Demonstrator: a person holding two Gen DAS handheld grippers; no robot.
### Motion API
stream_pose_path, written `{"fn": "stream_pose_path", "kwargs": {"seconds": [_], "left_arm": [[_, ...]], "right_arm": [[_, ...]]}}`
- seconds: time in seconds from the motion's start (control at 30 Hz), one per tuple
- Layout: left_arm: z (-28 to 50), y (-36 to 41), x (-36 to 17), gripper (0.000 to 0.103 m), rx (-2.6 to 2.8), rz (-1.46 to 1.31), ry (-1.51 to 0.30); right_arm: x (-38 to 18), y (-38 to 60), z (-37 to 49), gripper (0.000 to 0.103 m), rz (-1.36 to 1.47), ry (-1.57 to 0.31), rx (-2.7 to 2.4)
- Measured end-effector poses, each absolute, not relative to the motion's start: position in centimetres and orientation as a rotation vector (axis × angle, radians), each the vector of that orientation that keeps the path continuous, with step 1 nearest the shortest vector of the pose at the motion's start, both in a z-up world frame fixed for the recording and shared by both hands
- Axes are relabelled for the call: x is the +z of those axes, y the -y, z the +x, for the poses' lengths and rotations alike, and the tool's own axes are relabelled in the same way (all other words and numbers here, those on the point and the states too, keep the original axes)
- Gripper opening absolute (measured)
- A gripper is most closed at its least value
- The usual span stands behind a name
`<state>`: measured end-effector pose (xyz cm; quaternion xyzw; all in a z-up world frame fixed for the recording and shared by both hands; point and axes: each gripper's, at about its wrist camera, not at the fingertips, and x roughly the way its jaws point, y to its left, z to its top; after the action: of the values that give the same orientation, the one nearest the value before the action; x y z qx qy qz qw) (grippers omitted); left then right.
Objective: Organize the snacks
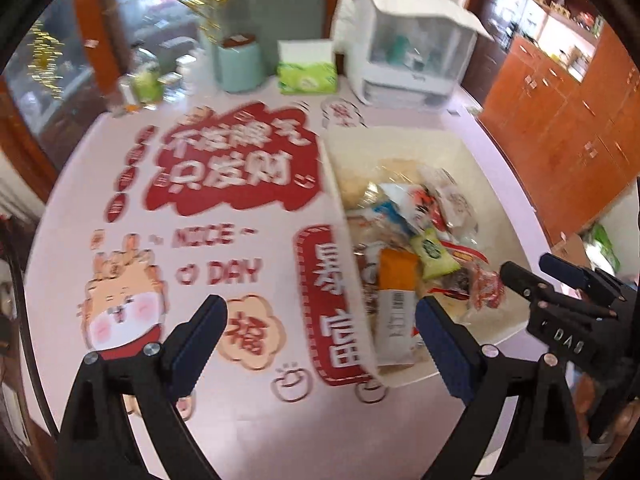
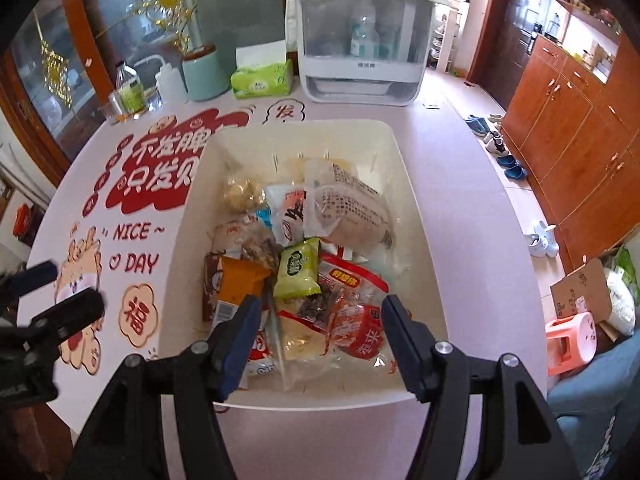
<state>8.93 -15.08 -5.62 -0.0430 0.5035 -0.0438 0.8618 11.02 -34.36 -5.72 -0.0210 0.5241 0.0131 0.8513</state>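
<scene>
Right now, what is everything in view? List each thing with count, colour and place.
bin: one, white, on the table, full of snack packets
green packet: one, mid-pile
orange packet: one, left in the bin
red packet: one, near right
tissue box: one, green, table back
canister: one, teal, beside the tissues
dispenser: one, white, behind the bin
stool: one, pink, on the floor
left tongs: open, empty
right tongs: open, above the bin's near edge

My table (image 2: 460,216) carries the bin (image 2: 412,184) at center, tissues (image 2: 262,80) at eleven, a cabinet (image 2: 360,40) at twelve.
</scene>
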Motion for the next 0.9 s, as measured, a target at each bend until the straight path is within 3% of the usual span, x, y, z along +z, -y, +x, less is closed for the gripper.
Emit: {"fn": "stream_pose_path", "kwargs": {"seconds": [0.9], "left_arm": [[0.4,5.4,-1.0,0.100,0.110,-0.096,-0.933]], "right_arm": [[2.2,24.4,3.3,0.063,0.071,-0.940,0.097]]}}
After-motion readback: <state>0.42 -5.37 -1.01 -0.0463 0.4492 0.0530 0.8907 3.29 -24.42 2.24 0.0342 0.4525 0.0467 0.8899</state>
